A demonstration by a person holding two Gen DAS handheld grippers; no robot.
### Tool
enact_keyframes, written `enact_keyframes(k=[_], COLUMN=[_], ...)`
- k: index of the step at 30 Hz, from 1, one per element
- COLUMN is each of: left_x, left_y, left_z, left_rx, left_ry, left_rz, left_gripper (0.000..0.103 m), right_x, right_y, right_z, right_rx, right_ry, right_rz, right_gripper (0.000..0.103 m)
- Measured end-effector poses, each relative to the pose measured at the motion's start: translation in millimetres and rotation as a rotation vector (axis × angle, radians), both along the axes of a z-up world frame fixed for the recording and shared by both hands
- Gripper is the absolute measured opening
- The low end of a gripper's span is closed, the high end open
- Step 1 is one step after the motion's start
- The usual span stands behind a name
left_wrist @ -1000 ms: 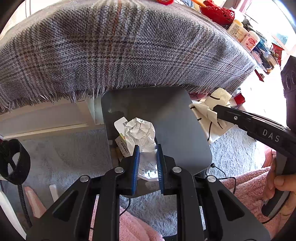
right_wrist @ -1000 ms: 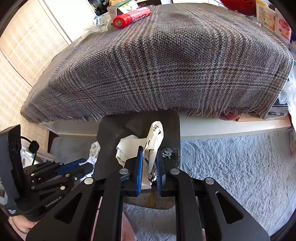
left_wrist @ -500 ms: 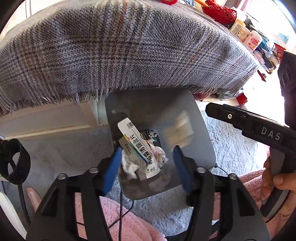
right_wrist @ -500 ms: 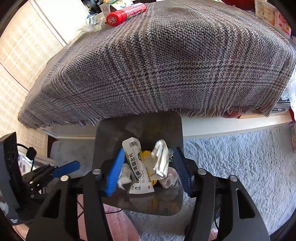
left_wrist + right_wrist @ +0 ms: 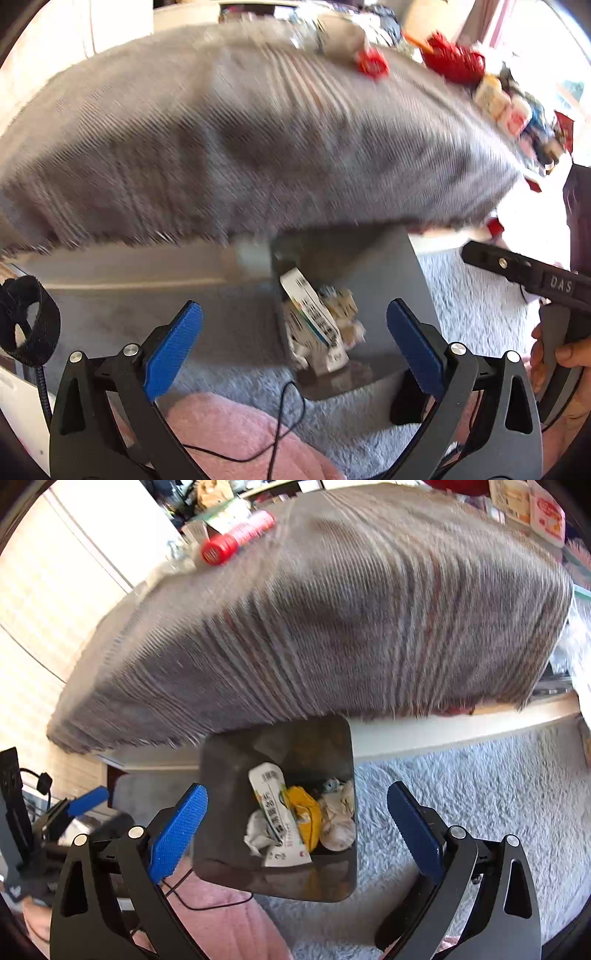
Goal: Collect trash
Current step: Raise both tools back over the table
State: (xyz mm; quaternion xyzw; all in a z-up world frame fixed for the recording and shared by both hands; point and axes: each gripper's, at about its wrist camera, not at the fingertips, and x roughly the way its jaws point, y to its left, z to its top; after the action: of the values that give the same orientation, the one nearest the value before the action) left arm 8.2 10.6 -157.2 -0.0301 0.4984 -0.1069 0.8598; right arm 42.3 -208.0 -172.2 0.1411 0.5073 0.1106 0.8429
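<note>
Blue-padded, my left gripper [image 5: 294,347] and right gripper [image 5: 297,825] have just been opening and stand wide, nothing between them. The crumpled paper and cartons [image 5: 295,816] lie inside the dark square metal bin [image 5: 229,775]. Swinging away, I might snag the fringed grey plaid cloth [image 5: 332,620]. Only the right view shows the yellow wrapper [image 5: 304,810]; the left is blurred, probably hiding it.

Above the grey bin [image 5: 221,812] I have free room; the plaid cloth [image 5: 332,627] overhangs its far rim, blocking passage there.
</note>
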Motion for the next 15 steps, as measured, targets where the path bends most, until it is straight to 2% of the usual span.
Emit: enact_keyframes(k=[8, 15], left_x=[35.8, 81.5], left_y=[21.3, 21.2], left_z=[55.1, 87.3], left_rx=[0.019, 0.004], left_ry=[-0.111, -0.157], left_rz=[0.015, 0.014], left_gripper=[0.095, 0.095], right_x=[38.0, 95.3], right_y=[-3.0, 9.8], right_z=[64.7, 89.0], right_rx=[-0.003, -0.023], right_ry=[-0.108, -0.143], right_rz=[-0.015, -0.026], right_gripper=[0.098, 0.098])
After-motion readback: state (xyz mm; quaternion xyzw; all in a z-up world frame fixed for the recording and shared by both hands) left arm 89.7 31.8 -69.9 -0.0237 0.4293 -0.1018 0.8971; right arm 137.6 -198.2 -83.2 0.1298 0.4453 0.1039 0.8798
